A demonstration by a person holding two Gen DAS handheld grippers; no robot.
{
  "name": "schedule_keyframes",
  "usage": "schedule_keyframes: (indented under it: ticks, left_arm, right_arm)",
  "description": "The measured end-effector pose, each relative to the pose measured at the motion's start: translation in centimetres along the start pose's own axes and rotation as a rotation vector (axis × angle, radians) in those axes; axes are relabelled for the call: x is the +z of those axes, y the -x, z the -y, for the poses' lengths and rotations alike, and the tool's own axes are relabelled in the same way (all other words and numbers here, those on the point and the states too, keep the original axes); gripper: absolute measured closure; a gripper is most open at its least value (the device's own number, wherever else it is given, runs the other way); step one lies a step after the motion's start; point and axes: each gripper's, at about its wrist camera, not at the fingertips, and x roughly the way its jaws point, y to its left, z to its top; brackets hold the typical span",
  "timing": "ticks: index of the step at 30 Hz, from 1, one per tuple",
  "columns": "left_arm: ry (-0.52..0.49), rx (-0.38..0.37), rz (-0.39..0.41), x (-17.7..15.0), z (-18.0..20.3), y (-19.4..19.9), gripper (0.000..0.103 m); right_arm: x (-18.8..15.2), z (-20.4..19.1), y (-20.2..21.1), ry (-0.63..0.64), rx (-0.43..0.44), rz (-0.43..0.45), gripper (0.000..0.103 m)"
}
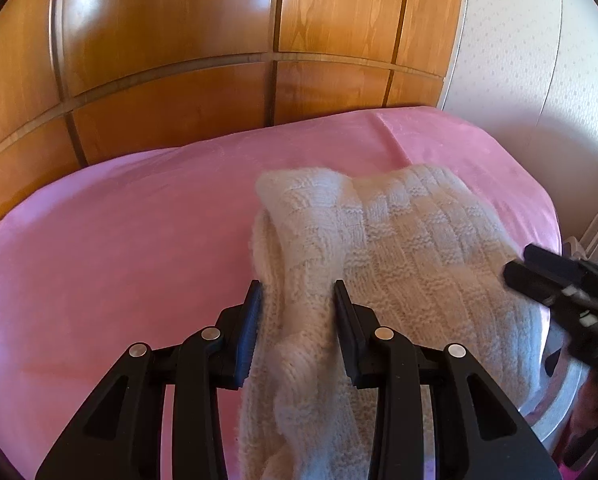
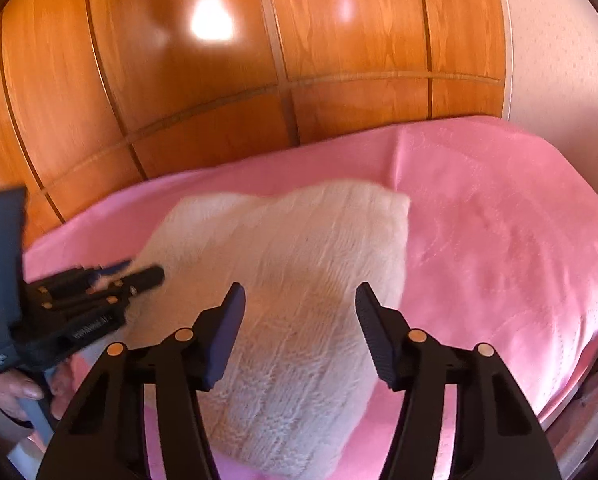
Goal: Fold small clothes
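A cream knitted garment lies folded on a pink-covered surface; it also shows in the right wrist view. My left gripper stands over the garment's near left edge, its jaws apart with a thick fold of knit between them. It also appears at the left of the right wrist view. My right gripper is open and empty, hovering above the garment's near part. It shows blurred at the right edge of the left wrist view.
A glossy wooden wardrobe stands right behind the pink surface. A white patterned wall is to the right. Bare pink cover stretches to the garment's right and left.
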Motion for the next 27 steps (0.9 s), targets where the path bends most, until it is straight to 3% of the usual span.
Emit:
schedule_keyframes:
  ticks: [4,7,13,16,18,22,24,27]
  left_arm:
    - [-0.021,0.008,-0.012,-0.2,0.0,-0.6,0.069]
    - [-0.032,0.02,-0.026,-0.5,0.3,-2.2,0.069]
    - [-0.004,0.012,-0.033,-0.4,-0.4,-2.7,0.066]
    - [-0.01,0.037,-0.025,-0.5,-0.6,-2.3,0.054]
    - [0.013,0.046,-0.025,-0.8,-1.3,-2.2,0.041]
    - [0.107,0.012,-0.047,-1.4,-3.1,-2.1,0.035]
    - [0.114,0.028,-0.046,-1.5,-3.3,-2.0,0.029]
    - [0.121,0.031,-0.038,-1.9,-3.2,-1.1,0.029]
  right_arm:
    - [-1.2,0.9,-2.9,0.004,-0.055,-0.014,0.046]
    - [-1.3,2.5,-4.4,-0.064,-0.035,-0.004,0.043]
    - [-1.0,2.5,-3.8,-0.057,-0.05,-0.006,0.038]
    - [-0.8,2.1,-2.6,-0.056,-0.082,-0.007,0.032]
    - [-1.1,1.6,-1.5,-0.055,-0.089,0.001,0.028]
    - [-3.9,0.0,0.0,-0.037,-0.092,-0.02,0.024]
    - [-6.3,-0.5,-0.9,-0.036,-0.106,-0.076,0.021]
    - [-7.7,-0.1,-0.9,-0.097,-0.087,-0.081,0.022]
